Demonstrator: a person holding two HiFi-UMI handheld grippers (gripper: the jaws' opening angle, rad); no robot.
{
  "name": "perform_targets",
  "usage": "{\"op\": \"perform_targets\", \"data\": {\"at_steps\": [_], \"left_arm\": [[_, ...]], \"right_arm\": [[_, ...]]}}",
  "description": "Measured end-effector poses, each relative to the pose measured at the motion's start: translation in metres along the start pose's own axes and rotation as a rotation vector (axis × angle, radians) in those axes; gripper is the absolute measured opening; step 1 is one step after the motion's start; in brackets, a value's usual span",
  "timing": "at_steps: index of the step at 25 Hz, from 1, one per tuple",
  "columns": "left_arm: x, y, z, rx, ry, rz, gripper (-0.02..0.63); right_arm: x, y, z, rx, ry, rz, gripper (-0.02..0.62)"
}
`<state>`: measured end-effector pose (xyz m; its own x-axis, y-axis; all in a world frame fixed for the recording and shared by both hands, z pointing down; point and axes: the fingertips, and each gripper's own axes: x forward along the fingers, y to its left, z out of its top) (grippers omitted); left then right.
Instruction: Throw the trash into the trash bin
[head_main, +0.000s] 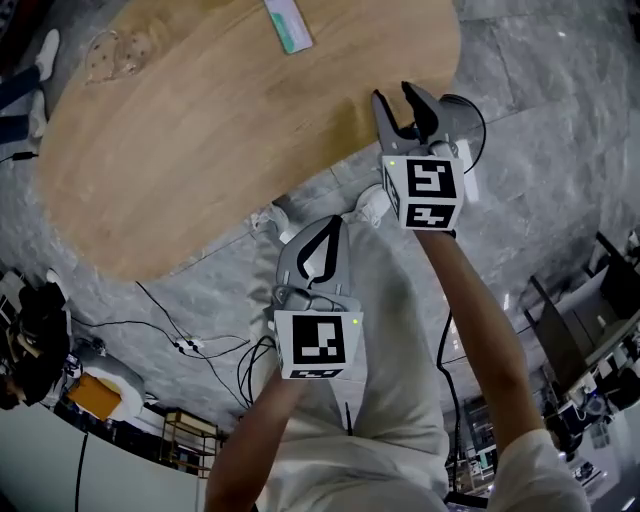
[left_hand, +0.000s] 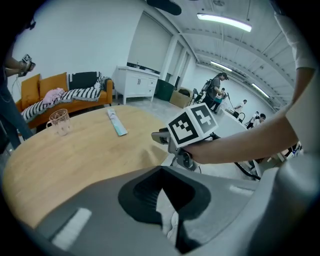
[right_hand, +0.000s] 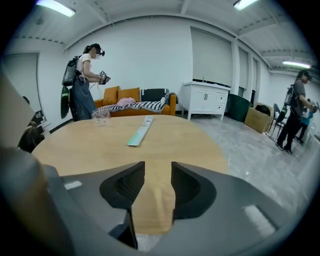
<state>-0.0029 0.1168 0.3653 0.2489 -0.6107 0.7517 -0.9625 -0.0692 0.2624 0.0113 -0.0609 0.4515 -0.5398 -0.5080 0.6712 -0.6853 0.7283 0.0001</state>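
Left gripper (head_main: 335, 222) clamped on crumpled white paper (left_hand: 167, 212), right gripper (head_main: 397, 100) at its one o'clock, fingers apart, over table (head_main: 200, 130) edge.

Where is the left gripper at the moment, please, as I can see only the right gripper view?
Observer: The left gripper is off the table, above the floor beside the person's legs.
Operator: Thank you; are its jaws apart?
Observer: No, their tips meet in the left gripper view.
Operator: Is anything lying on that floor?
Observer: Yes, cables trail there, seen in the head view.
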Motion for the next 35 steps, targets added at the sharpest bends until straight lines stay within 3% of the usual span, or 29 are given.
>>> {"op": "perform_targets", "data": {"at_steps": [5,10,14,17,22,29,35], "left_arm": [[-0.019,0.025,-0.002,-0.011,0.0,-0.015,0.0],[-0.033,0.054,-0.007,-0.071,-0.006,0.01,0.0],[-0.037,0.066,0.0,-0.091,-0.023,0.016,0.0],[-0.041,0.077,0.002,-0.107,-0.03,0.026,0.0],[-0.044,0.084,0.002,-0.126,-0.028,0.031,0.0],[-0.046,0.091,-0.004,-0.124,-0.024,0.019,0.0],[-0.043,0.087,-0.005,-0.109,-0.021,0.01,0.0]], "right_arm": [[0.03,0.04,0.027,-0.025,0.014,0.061,0.221],[0.059,0.071,0.048,-0.033,0.033,0.092,0.252],[0.085,0.071,0.053,-0.028,0.059,0.085,0.256],[0.1,0.071,0.053,-0.01,0.091,0.074,0.296],[0.11,0.069,0.049,-0.02,0.124,0.052,0.281],[0.111,0.087,0.046,-0.009,0.127,0.063,0.174],[0.103,0.083,0.046,0.015,0.113,0.057,0.16]]}}
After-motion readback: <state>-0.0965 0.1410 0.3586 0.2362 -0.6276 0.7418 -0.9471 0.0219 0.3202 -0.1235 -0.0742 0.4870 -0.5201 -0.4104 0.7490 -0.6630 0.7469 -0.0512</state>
